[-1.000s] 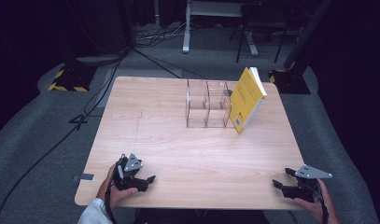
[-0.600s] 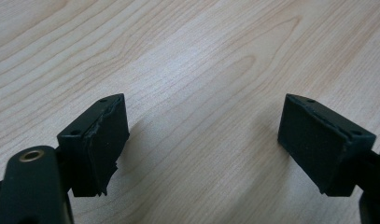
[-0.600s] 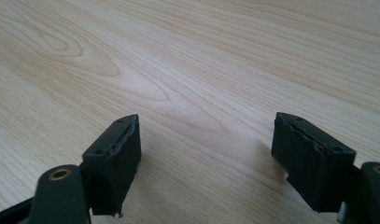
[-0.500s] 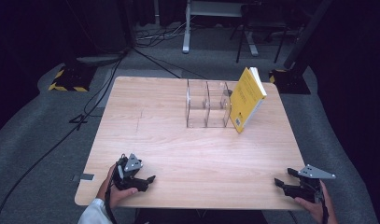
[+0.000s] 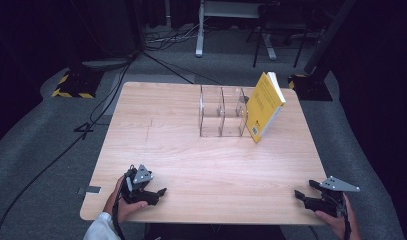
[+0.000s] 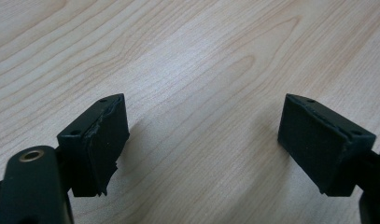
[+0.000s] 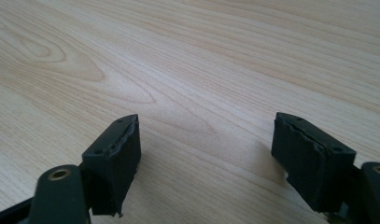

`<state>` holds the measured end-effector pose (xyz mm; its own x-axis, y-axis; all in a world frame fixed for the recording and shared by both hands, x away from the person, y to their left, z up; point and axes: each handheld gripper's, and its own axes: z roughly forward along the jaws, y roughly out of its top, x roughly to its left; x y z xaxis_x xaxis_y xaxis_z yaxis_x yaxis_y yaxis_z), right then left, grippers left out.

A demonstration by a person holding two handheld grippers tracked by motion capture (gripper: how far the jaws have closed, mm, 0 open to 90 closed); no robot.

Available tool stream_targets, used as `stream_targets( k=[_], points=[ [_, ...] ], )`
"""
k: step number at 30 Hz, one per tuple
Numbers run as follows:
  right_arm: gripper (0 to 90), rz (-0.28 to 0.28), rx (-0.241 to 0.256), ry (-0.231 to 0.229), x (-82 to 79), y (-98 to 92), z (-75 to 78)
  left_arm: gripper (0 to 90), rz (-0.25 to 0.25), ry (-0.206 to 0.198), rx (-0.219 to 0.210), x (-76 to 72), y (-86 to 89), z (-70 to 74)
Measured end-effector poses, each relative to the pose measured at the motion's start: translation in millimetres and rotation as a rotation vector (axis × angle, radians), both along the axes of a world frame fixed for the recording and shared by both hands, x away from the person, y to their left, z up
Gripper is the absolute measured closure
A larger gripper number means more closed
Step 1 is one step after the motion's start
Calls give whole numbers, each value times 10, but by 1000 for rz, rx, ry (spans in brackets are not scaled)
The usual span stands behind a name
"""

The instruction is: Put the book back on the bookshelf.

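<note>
Left gripper (image 5: 158,191) rests at the near left edge of the wooden table (image 5: 191,165), jaws spread wide, nothing between them; in the left gripper view bare wood shows between its pads (image 6: 106,140). Right gripper (image 5: 300,194) at the near right corner, likewise wide open and empty.

Well beyond both, at the far side: clear acrylic divider rack (image 5: 223,111), with a yellow paperback book (image 5: 262,106) leaning tilted against its right end.

Judgement: book looks light, somewhat flexible, cover probably slick. Best taken across its thickness at the exposed upper edge. The rack is rigid but light and may slide if the book is pushed.
</note>
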<state>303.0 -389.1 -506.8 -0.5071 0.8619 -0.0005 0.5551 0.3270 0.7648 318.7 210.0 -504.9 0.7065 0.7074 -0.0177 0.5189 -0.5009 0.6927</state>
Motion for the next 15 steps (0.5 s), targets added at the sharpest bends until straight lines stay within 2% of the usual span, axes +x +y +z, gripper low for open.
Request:
stream_targets(
  k=[15],
  points=[
    [250,-20,2,5,7,-7,4,167,1,-3,3,8,-2,1]
  ],
)
